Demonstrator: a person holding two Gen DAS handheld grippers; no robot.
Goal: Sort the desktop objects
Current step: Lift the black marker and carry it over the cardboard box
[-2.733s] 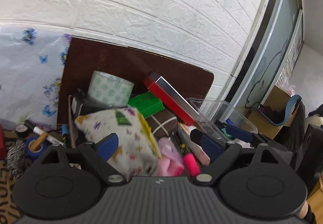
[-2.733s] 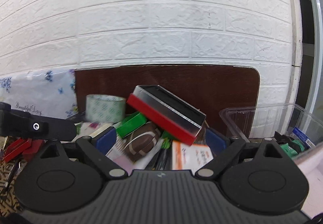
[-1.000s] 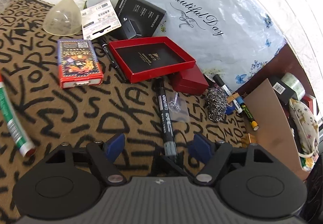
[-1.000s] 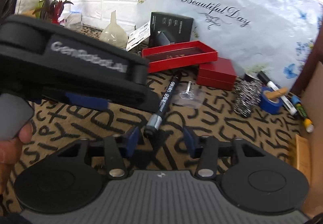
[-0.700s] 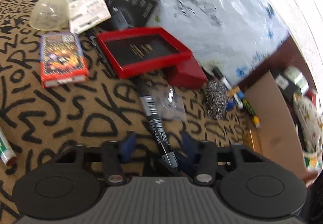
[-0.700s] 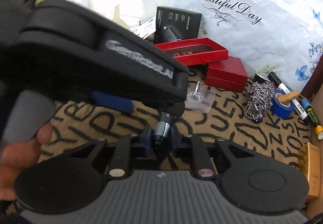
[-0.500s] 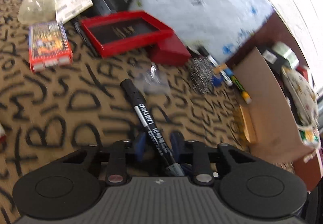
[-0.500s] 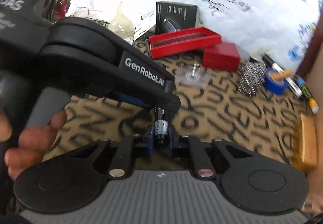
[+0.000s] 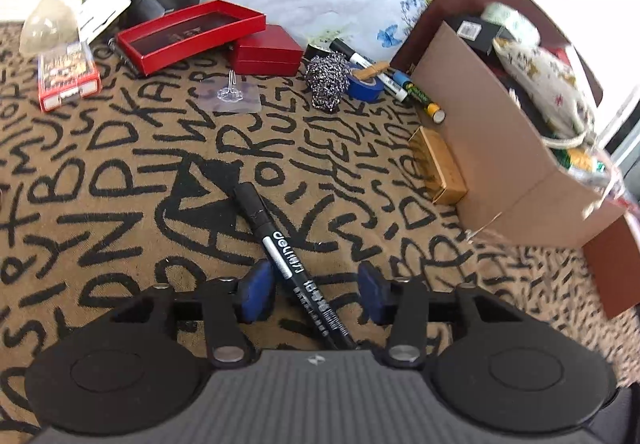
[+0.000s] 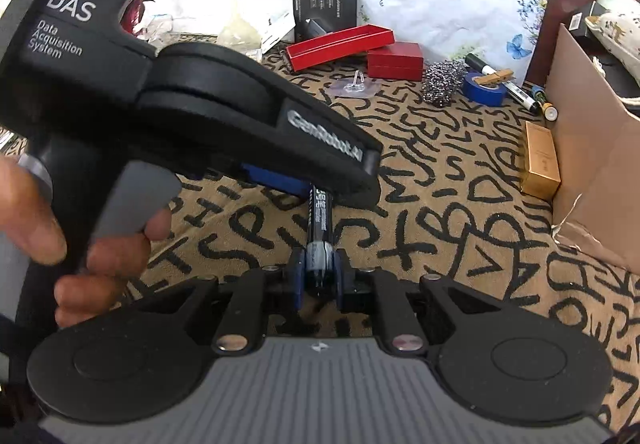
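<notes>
Glossy black plastic marker (image 9: 280,244), matt cardboard box (image 9: 500,148), rough woven mat (image 9: 120,164), shiny steel-wool scourer (image 9: 326,78)

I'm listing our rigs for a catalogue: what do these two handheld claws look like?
Both are black plastic with a ribbed grey top, round black discs and blue pads. The left claw has a pistol-style body with a grey trigger and white lettering: "DAS Data Acquisition System" and "GenRobot.AI". No cables or sleeves show.

Black marker (image 9: 280,244), white lettering on barrel, capped. Lifted off the letter-patterned mat (image 9: 120,164), tilted, cap end pointing toward mat's far edge. Rear end clamped between blue pads (image 10: 297,280).
</notes>
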